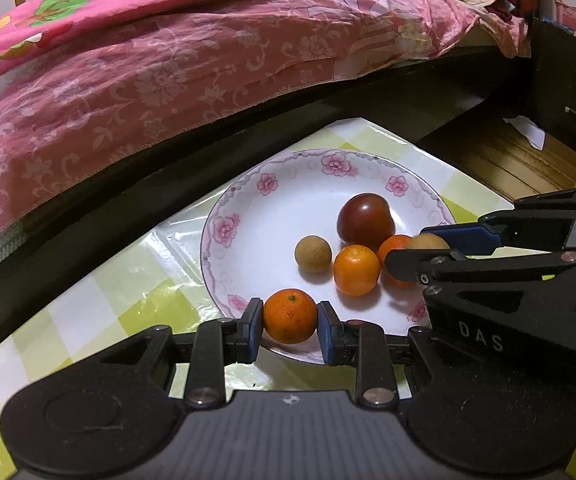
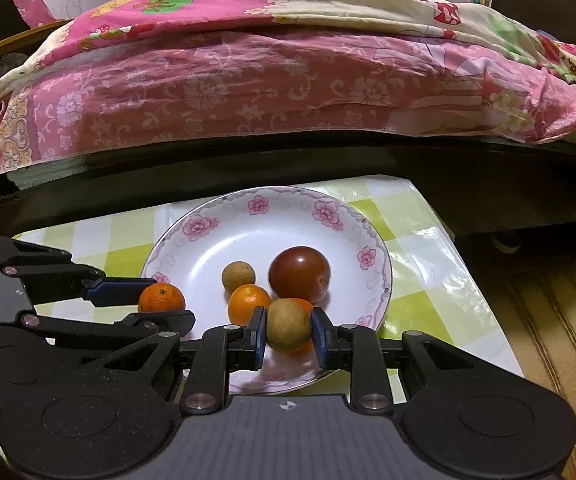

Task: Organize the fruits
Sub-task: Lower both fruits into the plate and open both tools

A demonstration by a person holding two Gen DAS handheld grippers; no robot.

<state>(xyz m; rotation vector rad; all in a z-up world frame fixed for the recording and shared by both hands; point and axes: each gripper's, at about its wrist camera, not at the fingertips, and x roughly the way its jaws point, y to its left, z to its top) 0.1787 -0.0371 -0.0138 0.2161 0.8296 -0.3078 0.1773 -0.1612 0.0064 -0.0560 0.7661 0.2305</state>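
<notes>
Left gripper: clenched on a small orange, which is pinched between the blue pads at the plate's near rim; in the right wrist view the same gripper is seen from the side at the plate's left edge, with the orange between its fingers.
Right gripper: clenched on a brown round fruit, held over the near part of the plate; in the left wrist view it is seen reaching in from the right, the brown fruit partly hidden by its fingers.
Plate: white, with a pink flower rim, set on a table covered in a green and white check; it lies near the table's far edge.
Tomato: dark red, lying right of the plate's centre.
Loose brown fruit: lying near the plate's centre, just left of the tomato.
Second orange: lying in the plate, just beside the loose brown fruit.
Third orange: mostly hidden behind the right gripper's load; touching or not cannot be told.
Bed: behind the table, covered with pink flowered cloth.
</notes>
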